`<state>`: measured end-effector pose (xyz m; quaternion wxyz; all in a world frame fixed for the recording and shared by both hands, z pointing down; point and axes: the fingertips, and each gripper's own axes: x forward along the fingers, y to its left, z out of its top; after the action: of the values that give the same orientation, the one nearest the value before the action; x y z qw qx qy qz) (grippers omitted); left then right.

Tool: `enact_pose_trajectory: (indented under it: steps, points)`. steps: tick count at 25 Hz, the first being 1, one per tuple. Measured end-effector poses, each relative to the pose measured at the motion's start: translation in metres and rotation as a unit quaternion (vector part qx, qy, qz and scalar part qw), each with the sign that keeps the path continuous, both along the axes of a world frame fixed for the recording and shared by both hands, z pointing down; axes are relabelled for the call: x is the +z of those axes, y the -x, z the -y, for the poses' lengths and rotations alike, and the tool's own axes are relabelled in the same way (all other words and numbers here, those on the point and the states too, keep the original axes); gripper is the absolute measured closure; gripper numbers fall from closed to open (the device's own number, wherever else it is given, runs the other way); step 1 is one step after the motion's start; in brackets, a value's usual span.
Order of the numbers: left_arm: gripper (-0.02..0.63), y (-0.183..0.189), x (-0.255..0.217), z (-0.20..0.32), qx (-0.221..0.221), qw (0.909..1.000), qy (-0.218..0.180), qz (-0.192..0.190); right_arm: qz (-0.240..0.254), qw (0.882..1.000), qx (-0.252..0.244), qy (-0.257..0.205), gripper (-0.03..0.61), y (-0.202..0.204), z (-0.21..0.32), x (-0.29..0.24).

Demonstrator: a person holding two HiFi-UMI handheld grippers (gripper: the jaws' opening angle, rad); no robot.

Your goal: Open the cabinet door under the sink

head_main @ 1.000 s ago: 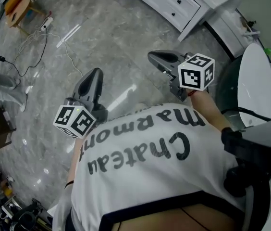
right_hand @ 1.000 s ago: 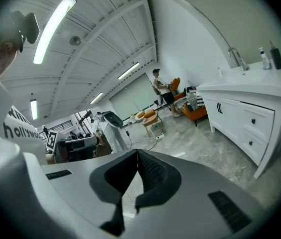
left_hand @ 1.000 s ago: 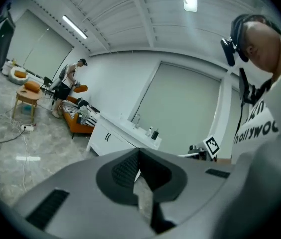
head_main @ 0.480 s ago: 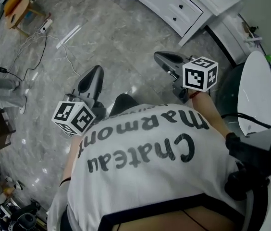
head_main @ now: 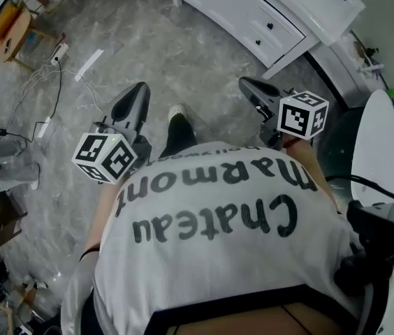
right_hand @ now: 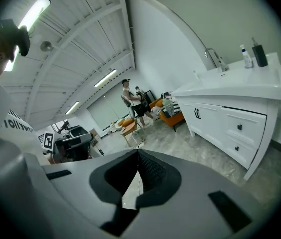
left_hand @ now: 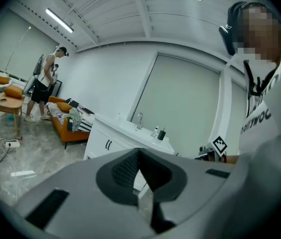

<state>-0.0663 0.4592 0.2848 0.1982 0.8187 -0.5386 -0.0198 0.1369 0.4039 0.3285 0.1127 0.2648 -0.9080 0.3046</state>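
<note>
Approach is the step in hand, I judge: the white cabinet (head_main: 253,16) with the sink stands well apart from me, across the marble floor (head_main: 134,40). My left gripper (head_main: 139,89) and right gripper (head_main: 248,84) both point toward it, each with its jaws pressed together and nothing between them.

To do this well, I should pick my target now. The door (right_hand: 205,117) sits below the faucet (right_hand: 212,59), with a pair of dark handles (right_hand: 198,113) on it; the drawers (right_hand: 240,133) lie beside it and are not what I want. I would bring one gripper level with a handle, spread its jaws before arriving, close on the handle squarely, then pull along the door's swing, not straight back.

Door and drawers are all closed, so I cannot tell what they hold. The sink basin's inside is hidden from me too. Two bottles (right_hand: 260,54) stand on the counter near the faucet.
</note>
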Motion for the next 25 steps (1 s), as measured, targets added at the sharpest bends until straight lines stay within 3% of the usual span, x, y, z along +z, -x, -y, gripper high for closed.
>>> enact_pose_trajectory:
  steps: [6,13,16,25]
  points:
    - [0.607,0.041,-0.024,0.114,0.059,0.9982,-0.003,0.005,0.009,1.000,0.026,-0.008,0.568,0.057,0.098,-0.028]
    - [0.607,0.088,-0.039,0.220,0.086,0.9962,-0.013,0.001,0.018,0.996,0.074,-0.035,0.568,0.091,0.195,-0.052]
    - [0.607,0.103,-0.037,0.249,0.093,0.9956,-0.010,-0.001,0.029,0.994,0.098,-0.027,0.568,0.097,0.218,-0.051]
    - [0.607,0.116,-0.024,0.291,0.114,0.9932,0.002,-0.022,0.000,0.992,0.127,0.000,0.568,0.101,0.240,-0.031]
